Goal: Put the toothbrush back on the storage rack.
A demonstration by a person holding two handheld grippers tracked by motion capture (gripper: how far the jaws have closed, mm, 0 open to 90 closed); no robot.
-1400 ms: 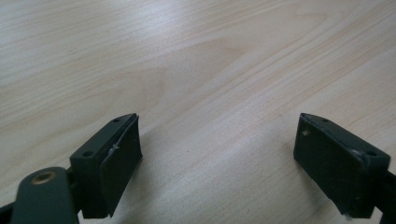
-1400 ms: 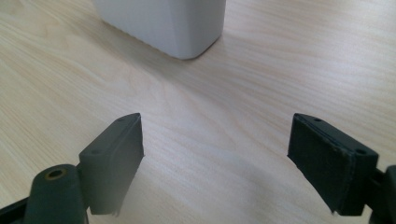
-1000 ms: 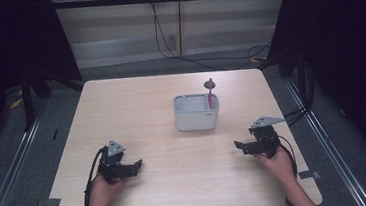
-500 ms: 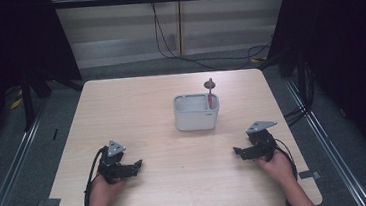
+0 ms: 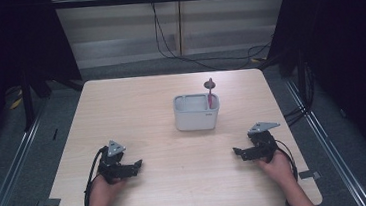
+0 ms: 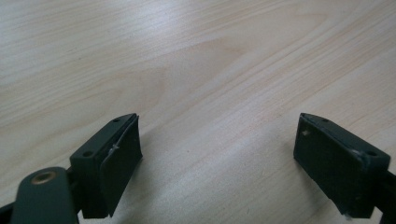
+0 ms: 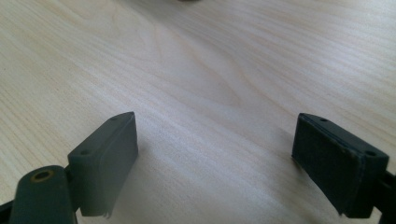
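I'm seeing the left gripper (image 6: 217,154) with its black jaws standing wide apart, nothing between them, only bare pale wood grain of the table underneath. Same for the right gripper (image 7: 215,154): jaws spread wide, gripping nothing, light wood running between the pads.

In the high view I'm holding the left gripper (image 5: 137,164) low over the near left part of the light wooden table (image 5: 136,112), jaws pointing toward the table's middle, its black cable looping back along my hand. The right gripper (image 5: 236,151) is sitting low at the near right part, jaws pointing inward toward the left one, grey three-cornered plate on top. The two are facing each other, well apart, with open tabletop between them.

The nearest thing is the white rectangular plastic container (image 5: 197,113), standing upright near the table's centre, beyond both grippers and a bit closer to the right one. A pink-red stick with a dark rounded top (image 5: 210,93) is standing in its right end, poking above the rim. I can't tell what the stick is. Nothing is lying in the way between either gripper and the container.

Around the table: grey floor, metal rails on both sides, black cables hanging at the far wall.
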